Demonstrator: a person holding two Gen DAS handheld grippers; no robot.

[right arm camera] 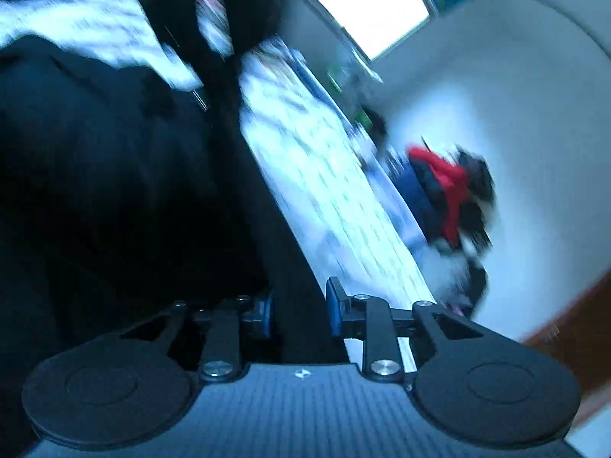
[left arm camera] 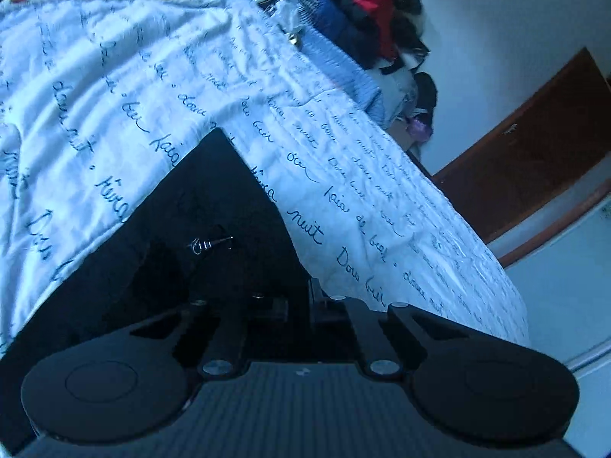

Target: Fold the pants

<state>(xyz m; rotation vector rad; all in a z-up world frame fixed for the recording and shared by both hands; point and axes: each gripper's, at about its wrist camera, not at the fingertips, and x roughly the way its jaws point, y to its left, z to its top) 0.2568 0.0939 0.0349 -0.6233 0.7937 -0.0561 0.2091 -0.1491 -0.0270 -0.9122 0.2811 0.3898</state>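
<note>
The 1 pair of black fabric pants lies spread on the white bed cover printed with dark handwriting, its pointed corner aimed up the bed, its body running back under the left gripper. That gripper is clenched; its fingers sit so close and dark against the cloth that the fabric appears pinched between them, at the pants' near right edge, though I cannot tell for sure. A small metal ring clasp glints on the pants just ahead of it.

The right wrist view is blurred. The right gripper stands part-released, blue-padded fingers apart with a strip of black pants between them; the pads do not appear to press.

The left hand looks nearer a firm hold, so the coming fold likely turns on carrying that edge across the pants' long axis.

Elsewhere: 1 heap of red, navy and black clothes, 1 brown wooden door
</note>
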